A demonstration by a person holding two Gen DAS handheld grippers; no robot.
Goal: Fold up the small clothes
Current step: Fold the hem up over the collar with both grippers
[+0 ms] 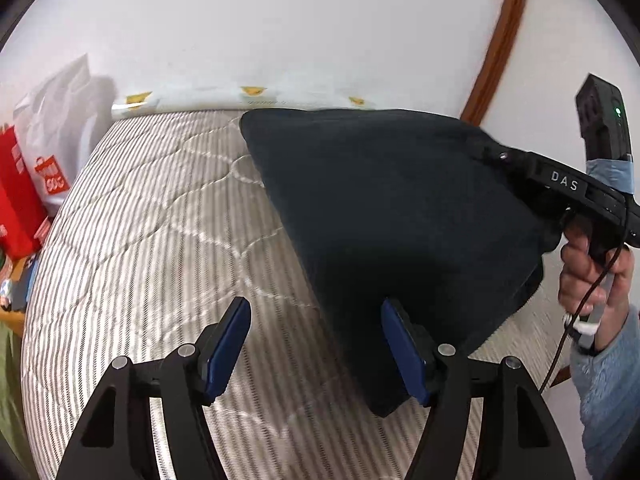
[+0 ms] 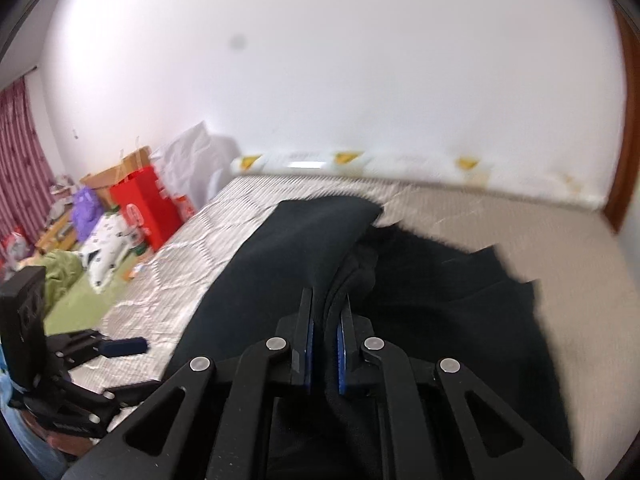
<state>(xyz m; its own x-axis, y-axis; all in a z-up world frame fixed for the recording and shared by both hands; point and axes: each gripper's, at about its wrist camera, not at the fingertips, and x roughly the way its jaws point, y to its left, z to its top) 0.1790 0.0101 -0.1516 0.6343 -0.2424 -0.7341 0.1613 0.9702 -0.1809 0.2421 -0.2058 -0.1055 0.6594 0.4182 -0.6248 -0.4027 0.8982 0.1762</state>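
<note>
Black garment (image 1: 380, 208), soft and limp, lay partly on the striped quilted mattress (image 1: 140, 240) and partly lifted off it by my right gripper (image 2: 325, 344). It looked thick, fleece-like or a heavy knit, matte, with no print that I could see. I judged it light but bulky: it draped in a broad tent from the pinch point and would sag wherever unsupported. Not slippery; pads seemed to bite well into the pile. My right jaws were clamped on a bunched fold of several layers near one edge. My left gripper (image 1: 316, 344) stood with jaws apart, gripping nothing, its right pad at the hanging lower corner of the cloth. Best hold, I reckoned: that free corner or the hem beside it, taken through one layer only, so the fold stays square.
</note>
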